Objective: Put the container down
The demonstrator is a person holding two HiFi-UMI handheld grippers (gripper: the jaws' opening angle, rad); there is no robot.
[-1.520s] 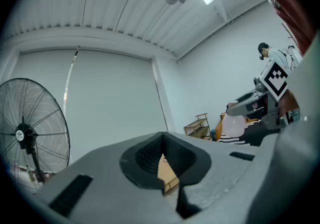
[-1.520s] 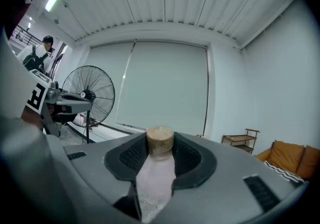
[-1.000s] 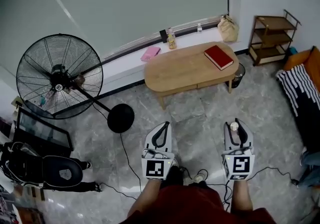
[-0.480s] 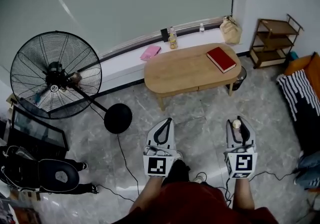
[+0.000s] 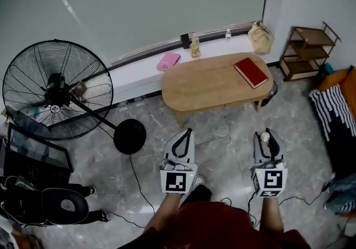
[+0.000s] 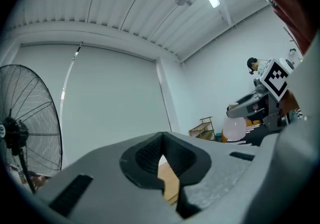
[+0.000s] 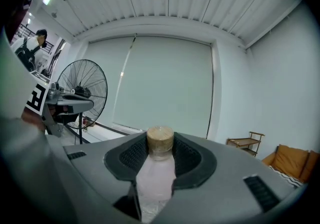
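Note:
My right gripper [image 5: 267,134] is shut on a small container [image 5: 265,138], a pale pink translucent bottle with a tan cap. In the right gripper view the container [image 7: 156,172] stands upright between the pads, its cap level with the fingertips of the right gripper [image 7: 160,143]. At the same height to its left, my left gripper [image 5: 184,132] is shut with nothing in it; in the left gripper view the jaws of that gripper [image 6: 162,140] meet. Both hang over the grey floor, short of the oval wooden table [image 5: 206,84].
A red book [image 5: 251,72] lies on the table's right end, with a black bin [image 5: 270,90] under that end. A large floor fan [image 5: 55,89] stands at the left, a wooden shelf [image 5: 308,46] and a striped sofa [image 5: 332,113] at the right. Cables [image 5: 139,181] trail on the floor.
The view has drifted to the right and the fan has slid leftward in it. Both grippers keep their pose, and the container stays in the right one.

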